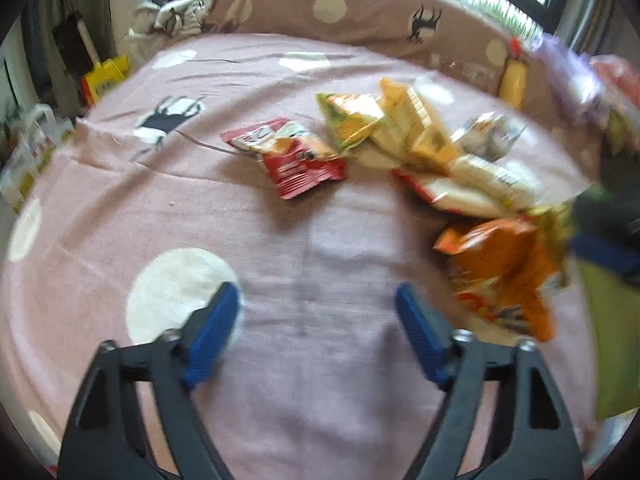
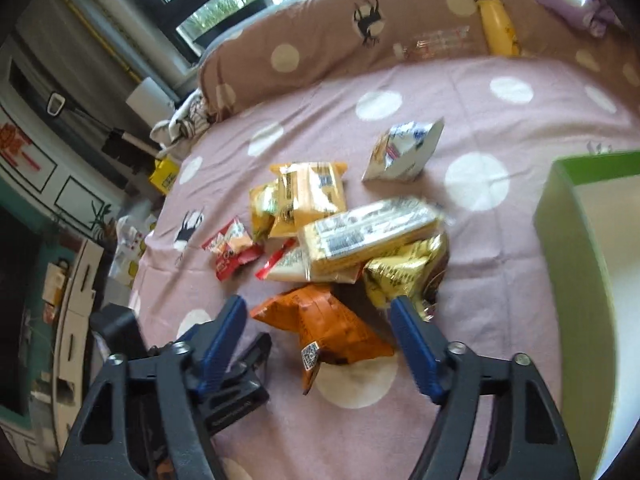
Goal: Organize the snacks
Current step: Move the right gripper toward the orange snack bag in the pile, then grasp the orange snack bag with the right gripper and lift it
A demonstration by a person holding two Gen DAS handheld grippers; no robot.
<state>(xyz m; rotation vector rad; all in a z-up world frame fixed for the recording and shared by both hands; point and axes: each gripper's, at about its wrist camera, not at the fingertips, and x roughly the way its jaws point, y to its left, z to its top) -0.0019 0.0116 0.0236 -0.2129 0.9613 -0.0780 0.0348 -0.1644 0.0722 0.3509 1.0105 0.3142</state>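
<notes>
Several snack packets lie in a heap on a pink dotted bedsheet [image 1: 120, 208]. A red packet [image 1: 288, 156] sits at the heap's left, yellow packets [image 2: 308, 196] in the middle, and a white-blue packet [image 2: 404, 152] behind them. My left gripper [image 1: 316, 290] hangs open over bare sheet with nothing between its fingers. My right gripper [image 2: 319, 300] is above an orange packet [image 2: 324, 332], which shows in the gap between the blue pads [image 2: 416, 352]; the pads do not visibly press on it. A gold packet [image 2: 404, 272] lies just past the right fingertip.
A green box [image 2: 560, 260] with a pale inside stands at the right on the bed. A yellow bottle [image 2: 498, 28] leans on the dotted bolster [image 2: 320, 40] at the back. The bed's left edge drops to floor clutter. The left gripper's black body [image 2: 232, 380] is close beside my right one.
</notes>
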